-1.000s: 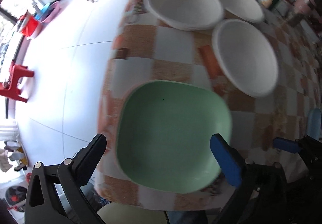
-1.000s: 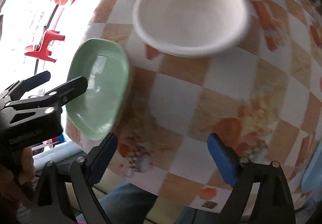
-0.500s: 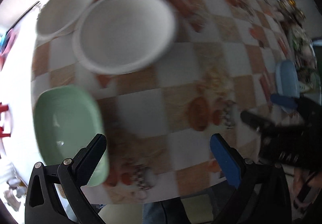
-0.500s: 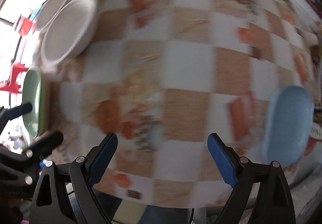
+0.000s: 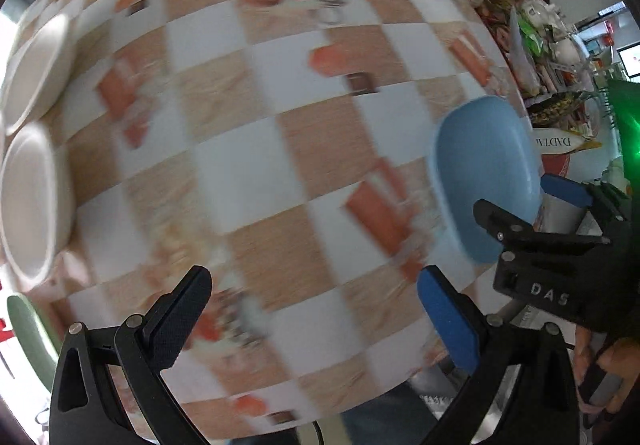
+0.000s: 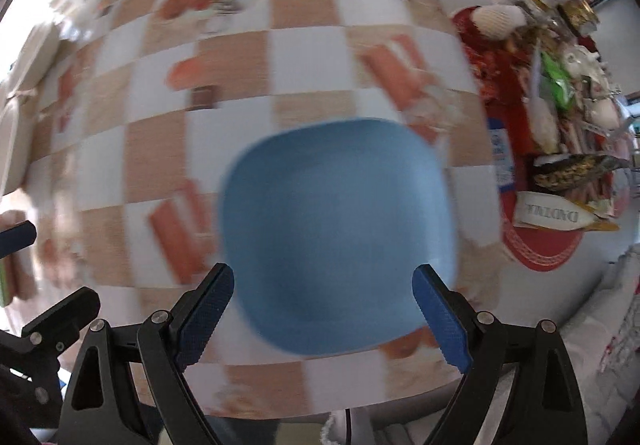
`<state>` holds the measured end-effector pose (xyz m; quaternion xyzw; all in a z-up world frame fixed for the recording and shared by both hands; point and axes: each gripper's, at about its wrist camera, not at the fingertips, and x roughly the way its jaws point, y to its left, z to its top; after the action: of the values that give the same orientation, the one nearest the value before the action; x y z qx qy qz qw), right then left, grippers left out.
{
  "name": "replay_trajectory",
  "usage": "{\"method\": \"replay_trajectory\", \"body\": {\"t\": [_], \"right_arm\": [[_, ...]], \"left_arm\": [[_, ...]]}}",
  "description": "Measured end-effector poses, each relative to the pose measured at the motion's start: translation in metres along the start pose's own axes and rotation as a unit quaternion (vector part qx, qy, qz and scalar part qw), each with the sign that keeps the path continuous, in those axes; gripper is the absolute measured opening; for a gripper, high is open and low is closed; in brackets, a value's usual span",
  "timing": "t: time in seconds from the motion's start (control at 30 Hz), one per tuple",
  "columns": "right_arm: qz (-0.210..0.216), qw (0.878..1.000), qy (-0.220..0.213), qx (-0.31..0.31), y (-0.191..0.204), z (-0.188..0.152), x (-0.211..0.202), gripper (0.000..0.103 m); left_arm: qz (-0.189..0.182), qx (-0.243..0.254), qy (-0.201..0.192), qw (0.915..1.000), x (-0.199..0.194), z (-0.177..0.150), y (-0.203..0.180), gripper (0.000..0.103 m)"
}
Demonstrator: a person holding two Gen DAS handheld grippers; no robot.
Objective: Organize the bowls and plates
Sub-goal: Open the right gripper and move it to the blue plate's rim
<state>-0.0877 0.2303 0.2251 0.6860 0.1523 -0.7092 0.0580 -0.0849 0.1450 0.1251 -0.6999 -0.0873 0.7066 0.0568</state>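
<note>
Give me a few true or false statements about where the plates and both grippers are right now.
1. The right hand-held gripper is open, with the blue plate in front of it. True.
2. The left hand-held gripper is clamped on a white bowl. False: it is open and empty, over bare checkered tablecloth.
3. The white bowls sit at the left edge of the left wrist view. True.
4. The blue plate is stacked on the green plate. False: they lie apart, near opposite sides of the table.

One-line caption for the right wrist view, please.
Open right tongs poised over a blue plate near the edge of the checkered table.
</note>
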Motion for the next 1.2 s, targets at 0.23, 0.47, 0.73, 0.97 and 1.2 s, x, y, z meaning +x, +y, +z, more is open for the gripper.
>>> {"method": "replay_trajectory", "body": {"t": [0.23,0.47,0.73,0.97,1.2], "right_arm": [[-0.033,0.999,0.012,-0.013,-0.020,0.019,0.025,0.092],[-0.042,0.998,0.029,-0.024,-0.047,0.030,0.057,0.092],[-0.030,0.998,0.023,-0.043,-0.043,0.028,0.063,0.092],[-0.008,0.998,0.031,-0.049,-0.021,0.030,0.061,0.092],[0.027,0.996,0.044,-0.066,0.031,0.023,0.055,0.092]], "left_arm": [[0.015,-0.029,0.003,0.9995,0.028,0.024,-0.029,0.103],[0.042,-0.023,0.014,0.9988,0.052,0.031,-0.045,0.103],[0.075,-0.004,0.036,0.9965,0.052,0.017,-0.030,0.103],[0.090,0.012,0.032,0.9954,0.036,0.007,0.000,0.103],[0.122,0.019,0.036,0.9916,0.017,-0.012,0.052,0.103]]}}
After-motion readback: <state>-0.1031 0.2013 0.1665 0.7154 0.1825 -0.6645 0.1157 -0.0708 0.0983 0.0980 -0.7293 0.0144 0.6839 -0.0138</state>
